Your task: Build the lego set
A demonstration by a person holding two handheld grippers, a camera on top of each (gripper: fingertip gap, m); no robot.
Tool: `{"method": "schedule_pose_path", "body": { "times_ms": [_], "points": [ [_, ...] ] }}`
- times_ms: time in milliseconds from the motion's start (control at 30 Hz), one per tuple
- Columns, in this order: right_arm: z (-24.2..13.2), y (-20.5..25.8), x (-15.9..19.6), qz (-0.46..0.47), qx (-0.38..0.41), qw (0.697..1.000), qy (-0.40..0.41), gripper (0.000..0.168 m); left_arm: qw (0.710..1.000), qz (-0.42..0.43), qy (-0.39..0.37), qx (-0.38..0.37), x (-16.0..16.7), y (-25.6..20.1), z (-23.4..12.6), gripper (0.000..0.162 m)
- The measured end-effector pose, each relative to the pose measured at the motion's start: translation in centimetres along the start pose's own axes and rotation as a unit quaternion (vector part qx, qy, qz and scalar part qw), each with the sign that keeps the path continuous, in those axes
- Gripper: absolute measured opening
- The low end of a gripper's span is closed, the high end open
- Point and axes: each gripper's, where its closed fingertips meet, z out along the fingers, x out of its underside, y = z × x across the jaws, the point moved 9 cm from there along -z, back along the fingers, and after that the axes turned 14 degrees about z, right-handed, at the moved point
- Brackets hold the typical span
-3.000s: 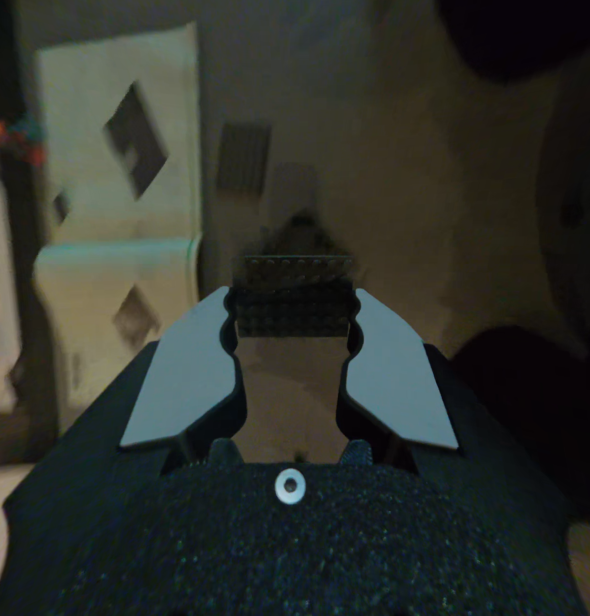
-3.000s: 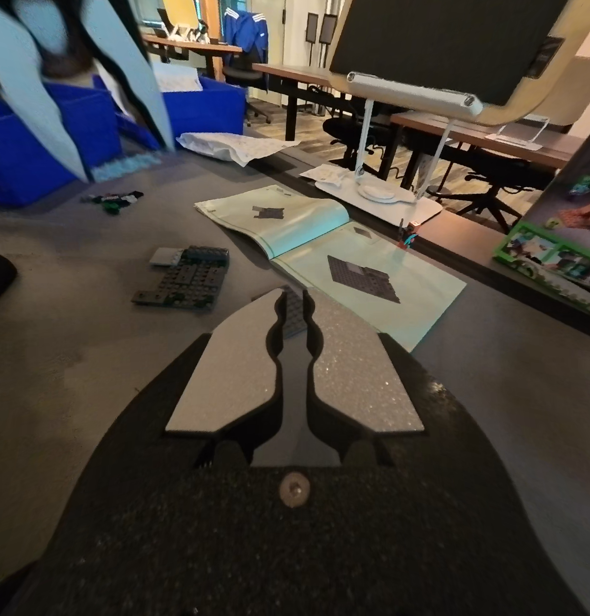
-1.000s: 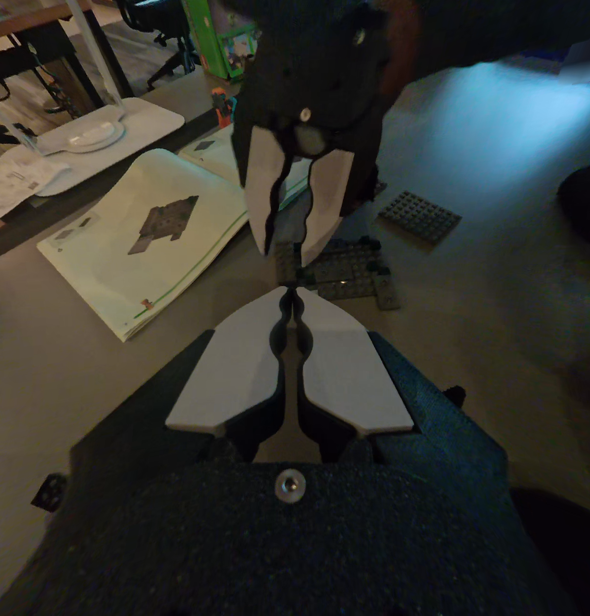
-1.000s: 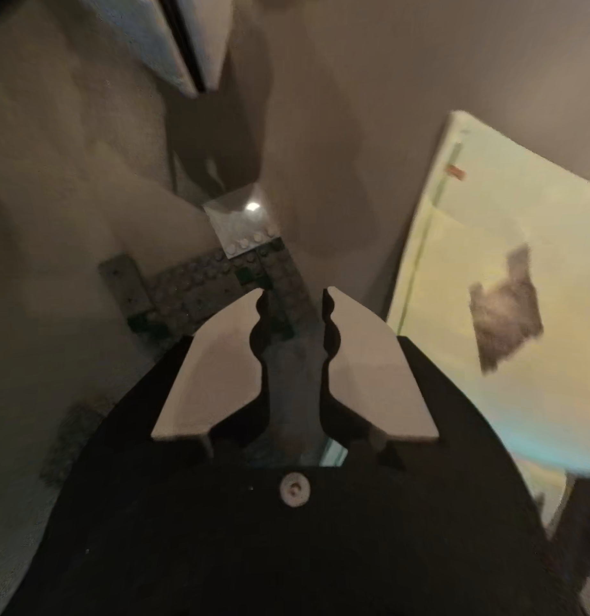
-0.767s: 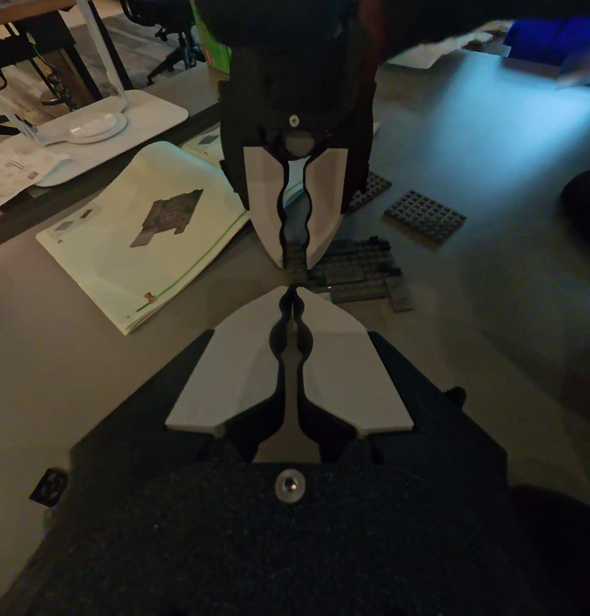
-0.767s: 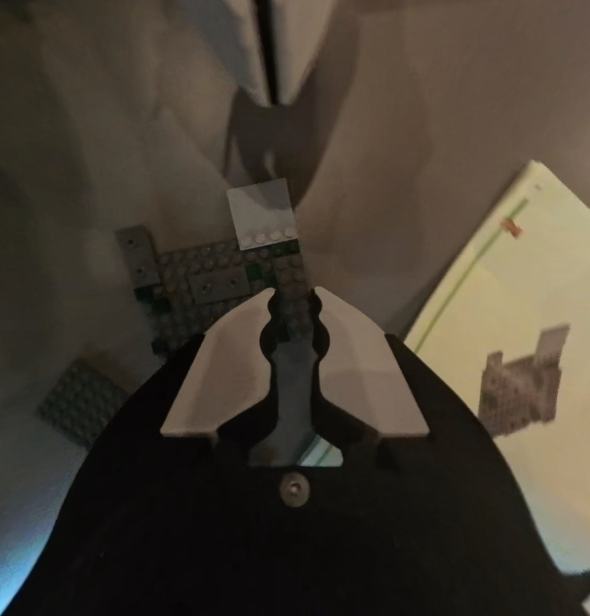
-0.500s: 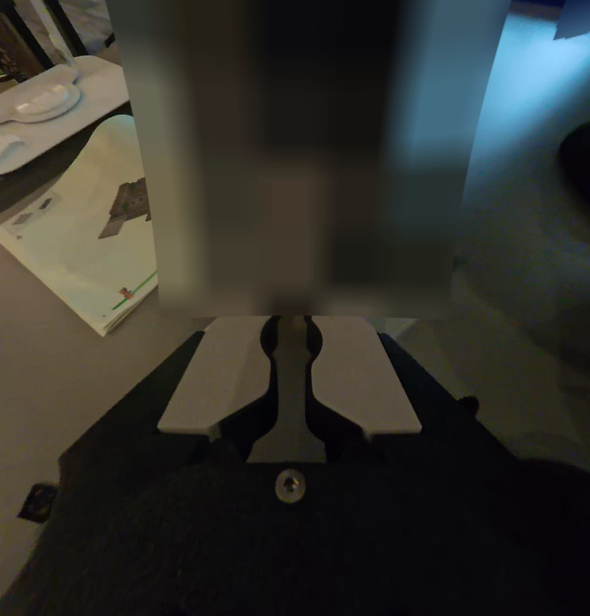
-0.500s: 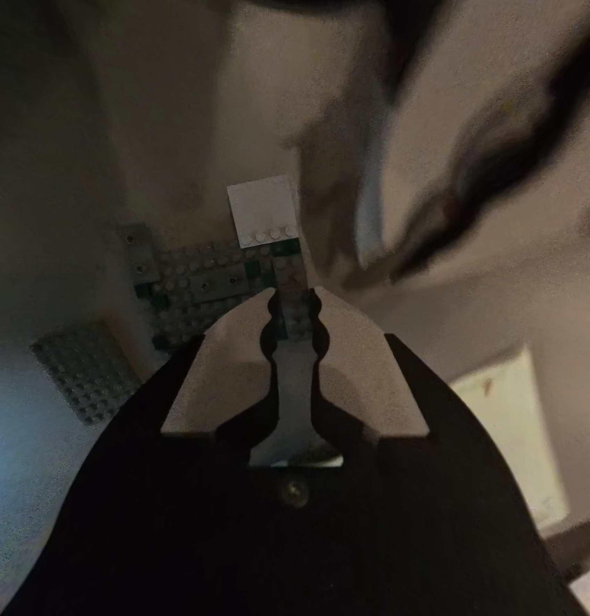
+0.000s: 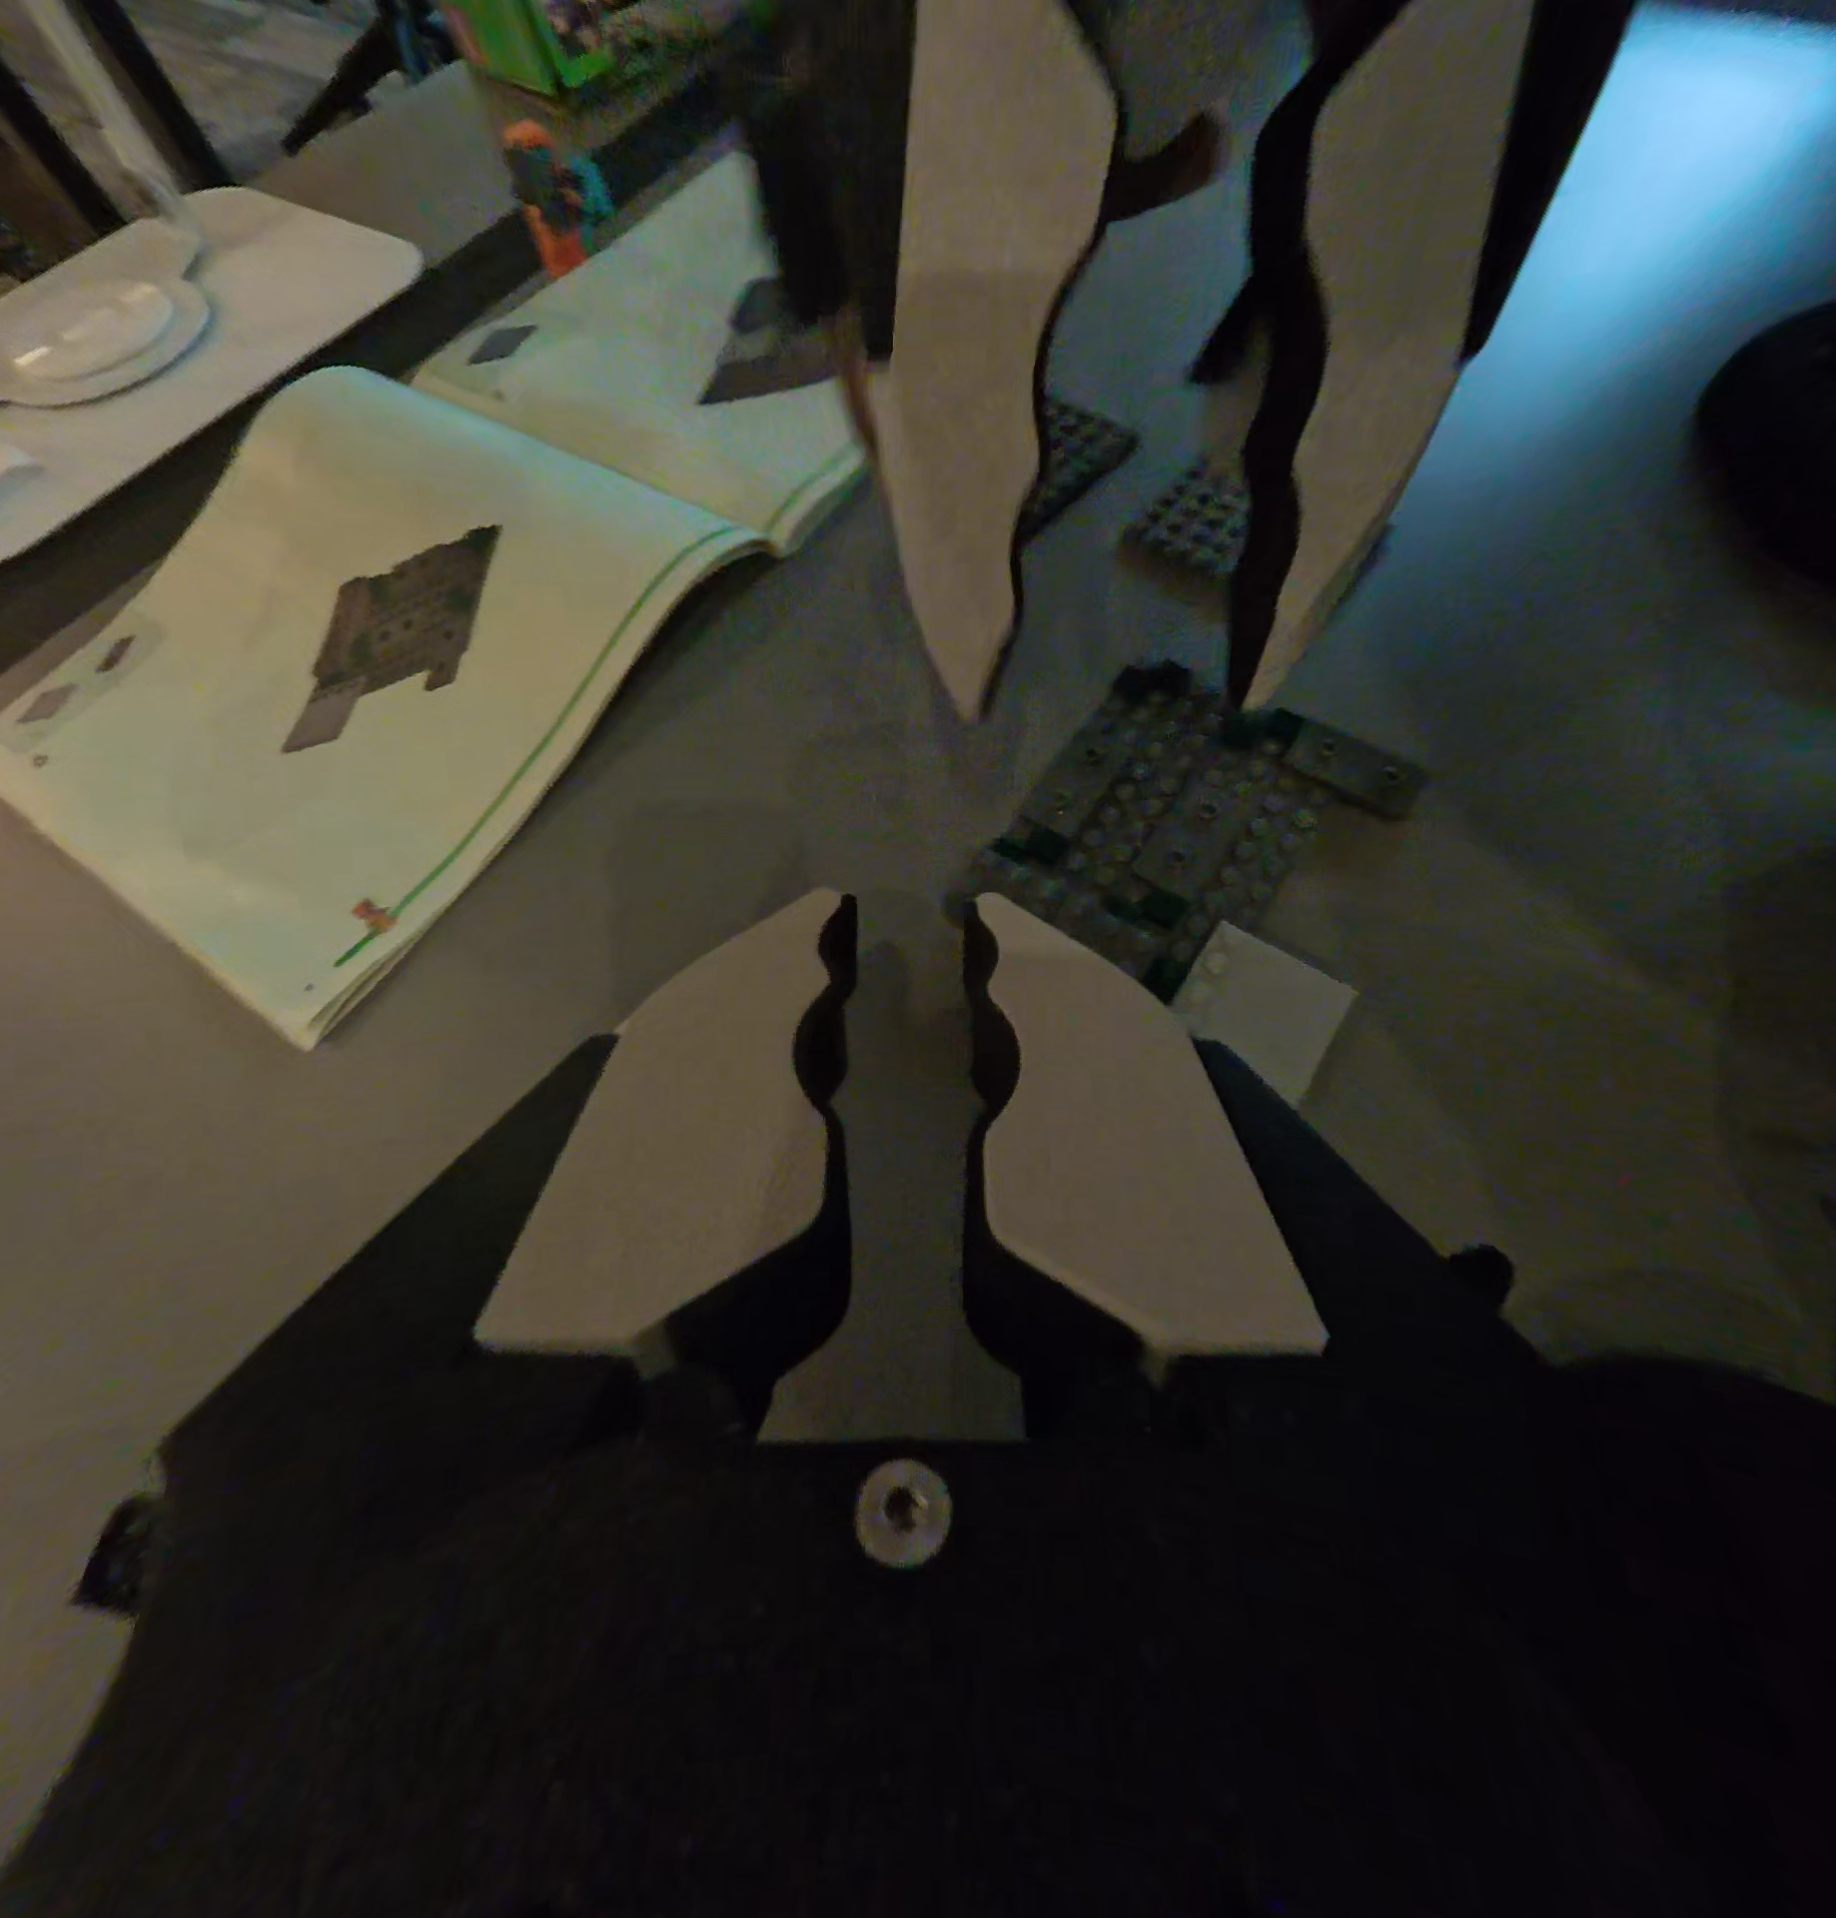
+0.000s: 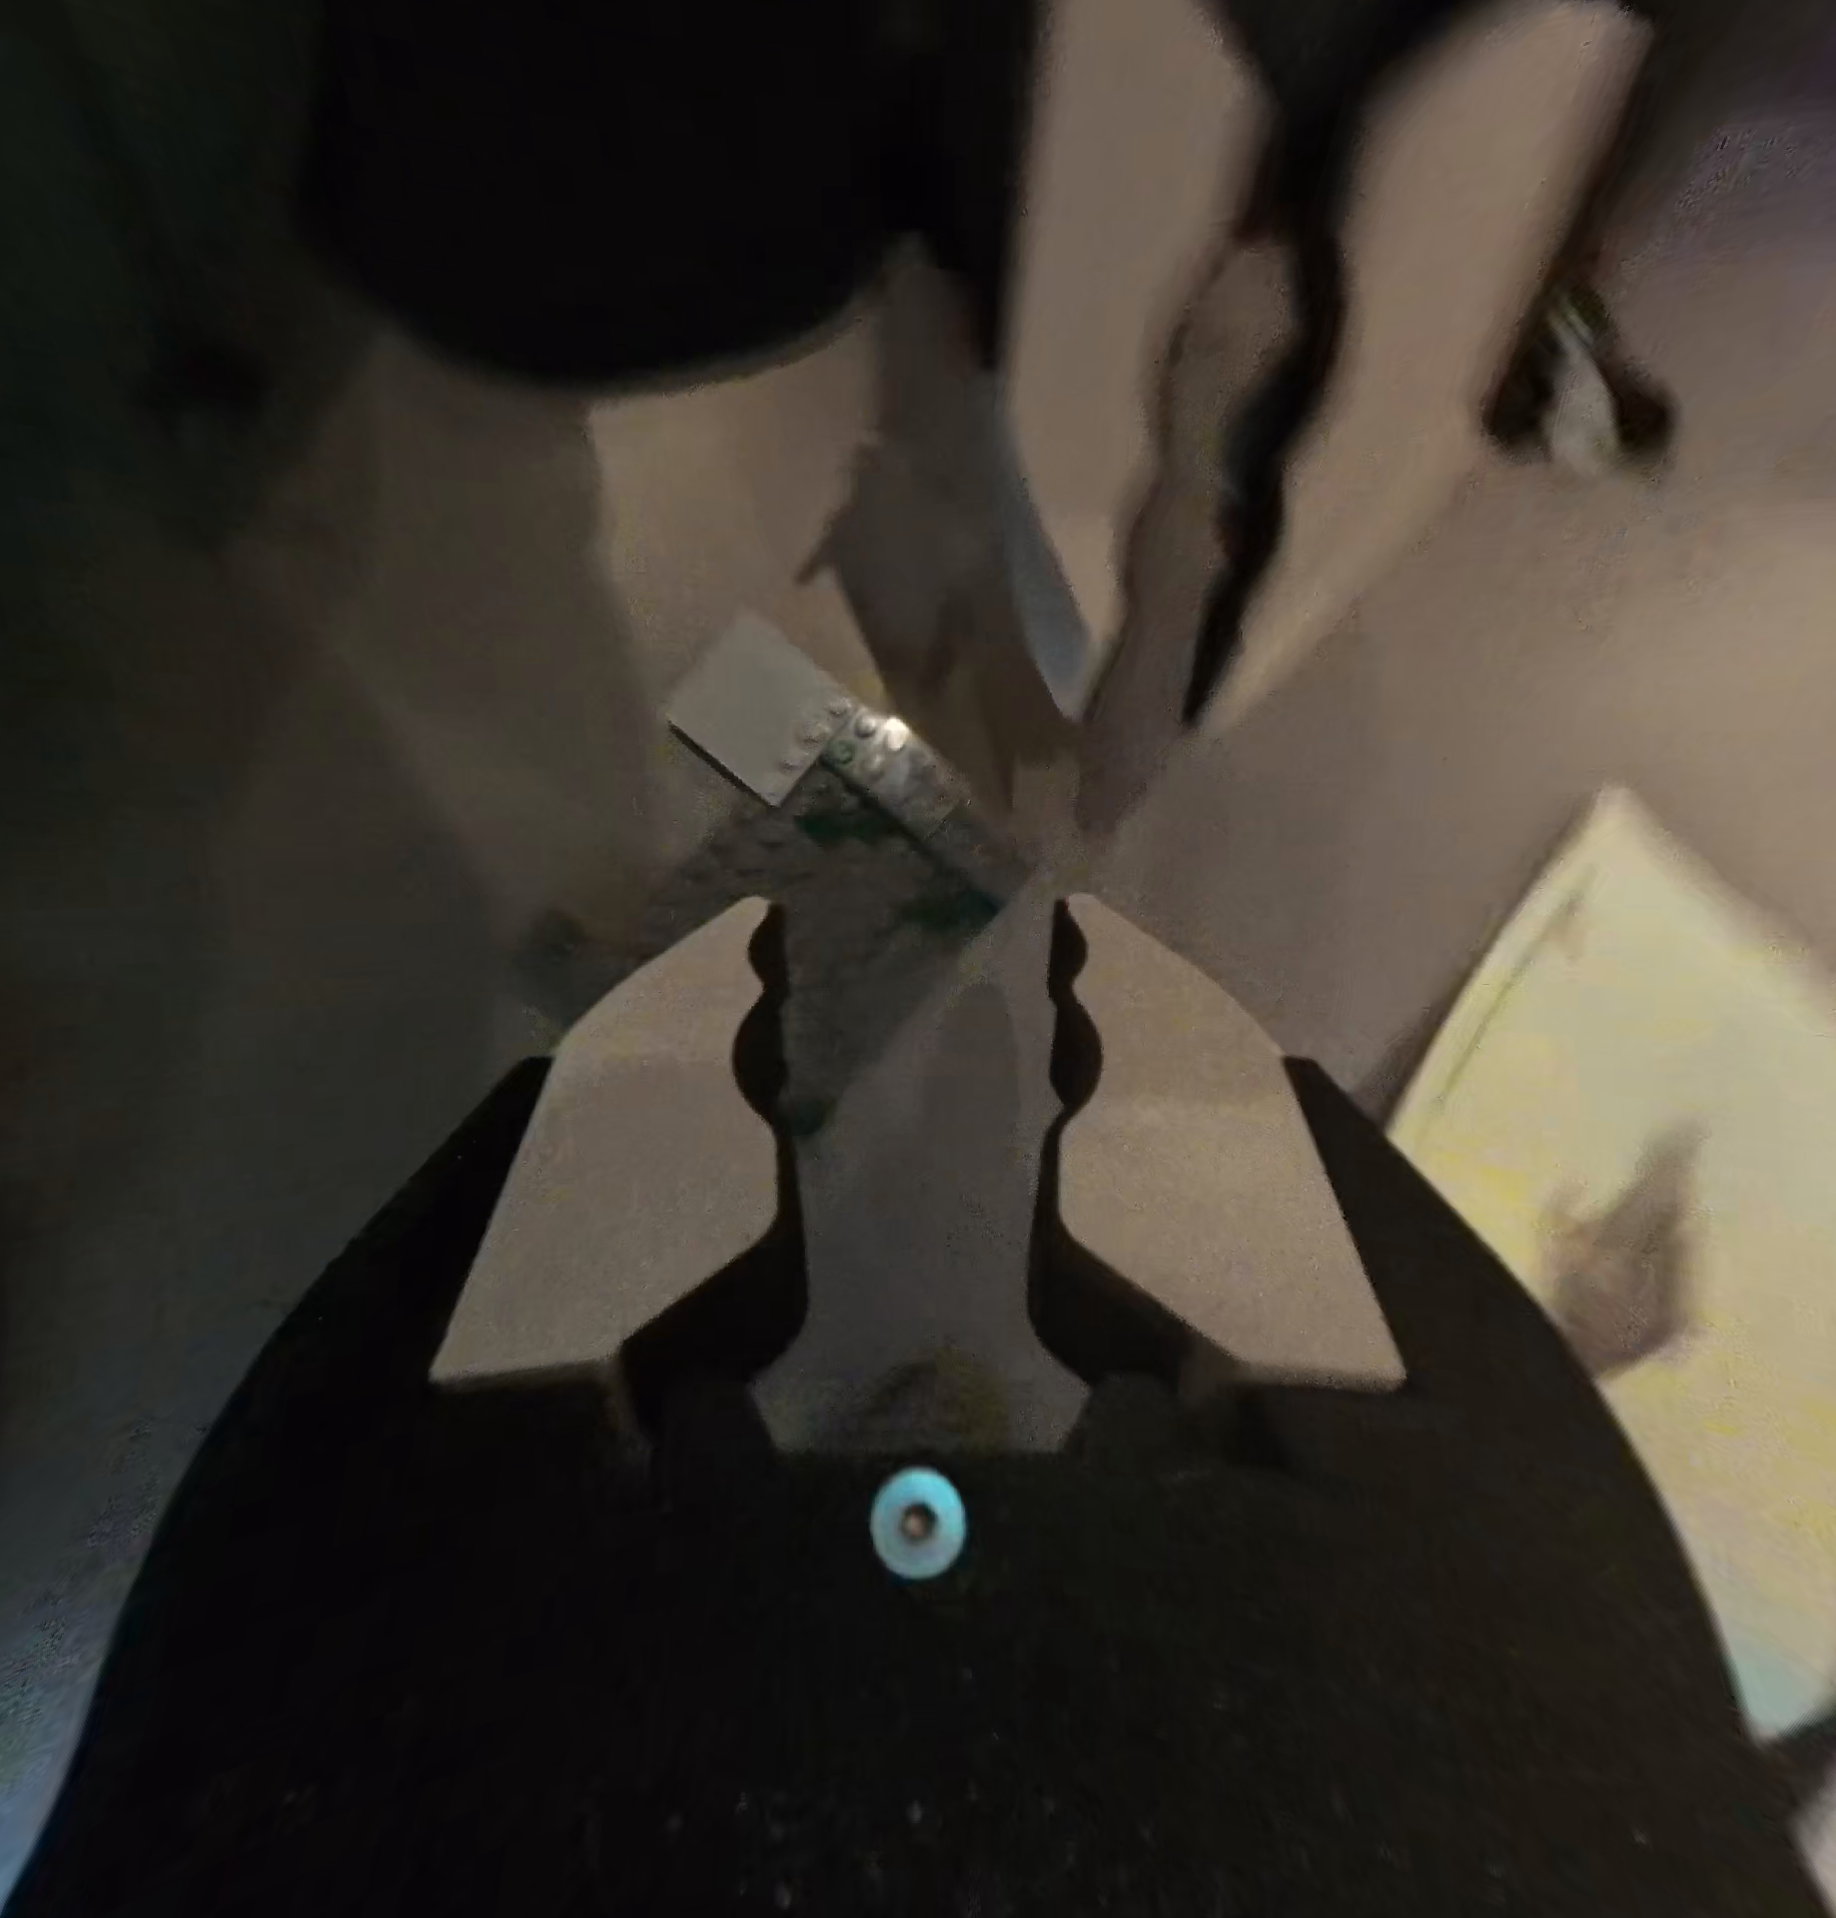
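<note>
Where both were nearly clenched 1 s ago, left tool (image 9: 901, 905) and right tool (image 10: 909, 913) now gape, empty, above the grey build (image 9: 1163, 820).

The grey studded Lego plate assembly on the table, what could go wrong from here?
The open right gripper hangs close over the grey studded Lego plate assembly; a fingertip could snag it and shove it sideways. The open left gripper sits near its light grey smooth plate and might knock that loose.
</note>
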Motion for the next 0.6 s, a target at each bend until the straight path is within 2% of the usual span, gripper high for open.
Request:
{"method": "schedule_pose_path", "body": {
  "times_ms": [133,233,300,467,600],
  "points": [
    [-0.2,3.1,3.8,0.197,0.059,0.976,-0.067,0.065,0.999,0.032,0.006,0.035,0.0,-0.7,0.6,0.032],
    [0.2,5.5,5.5,0.286,0.097,0.946,-0.116,0.074,0.995,0.064,0.013,0.070,-0.2,-1.2,1.2,0.042],
    [0.4,6.9,6.2,0.309,0.128,0.933,-0.135,0.079,0.992,0.082,0.019,0.096,-0.2,-1.3,1.6,0.048],
    [-0.2,8.7,7.3,0.340,0.166,0.908,-0.183,0.077,0.980,0.096,0.036,0.170,0.5,-0.9,2.9,0.062],
    [-1.2,9.2,8.5,0.354,0.184,0.894,-0.202,0.076,0.973,0.093,0.032,0.210,0.9,-0.2,3.7,0.065]
  ]
}}
